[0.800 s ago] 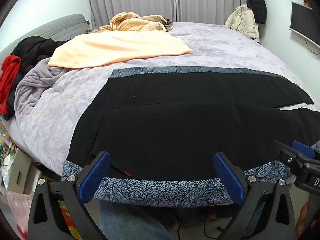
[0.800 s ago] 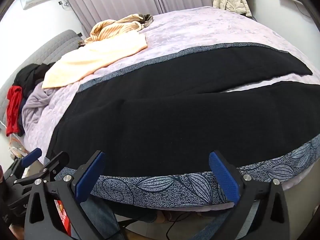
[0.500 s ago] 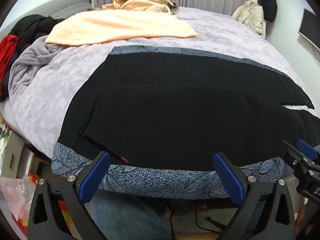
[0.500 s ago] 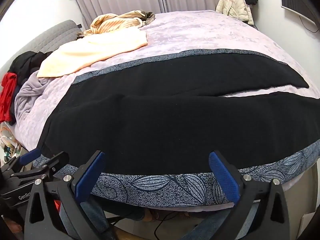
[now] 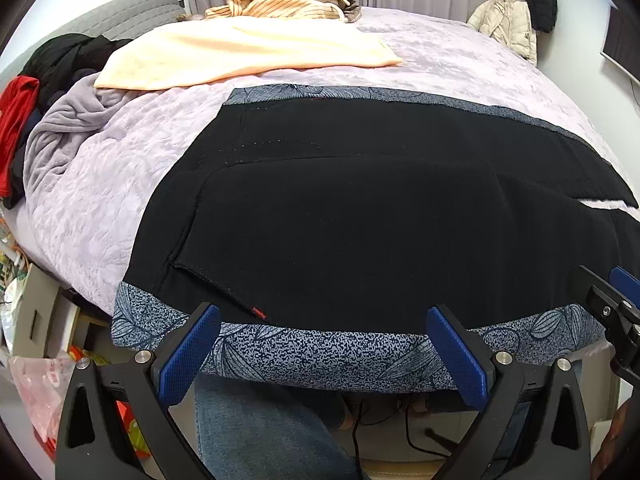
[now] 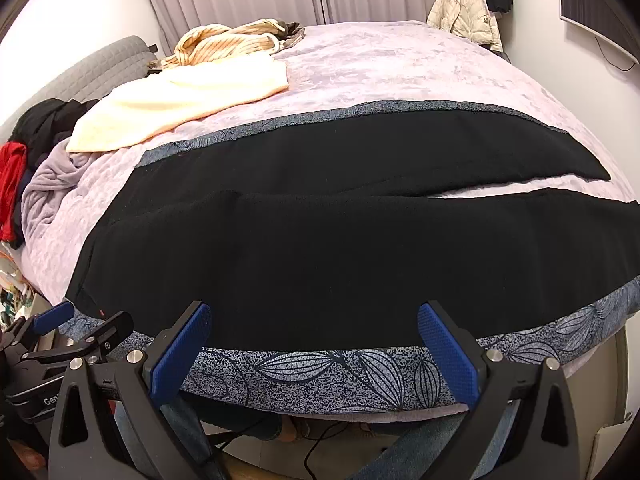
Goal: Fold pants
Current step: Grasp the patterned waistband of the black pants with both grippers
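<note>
Black pants (image 5: 380, 216) with blue-grey leaf-print side stripes lie spread flat across the near part of the lilac bed, waist to the left, legs running right; they also show in the right wrist view (image 6: 340, 248). The near printed stripe (image 5: 320, 352) hangs at the bed's front edge. My left gripper (image 5: 324, 352) is open and empty, just in front of that stripe near the waist end. My right gripper (image 6: 312, 348) is open and empty, just in front of the stripe (image 6: 328, 376) further along the leg. Each gripper shows at the other view's edge.
A peach towel (image 5: 240, 56) and a striped beige garment (image 5: 280, 0) lie at the far side of the bed. A grey blanket (image 5: 60, 128) and red and black clothes (image 5: 16, 120) are piled at the left. Jackets (image 5: 508, 20) hang at the back right. Bags and boxes (image 5: 36, 340) stand on the floor at the left.
Both grippers have drawn slightly closer to the bed's front edge and risen slightly, so the pants fill more of each view. Both stay open and empty. The pants have not moved.
</note>
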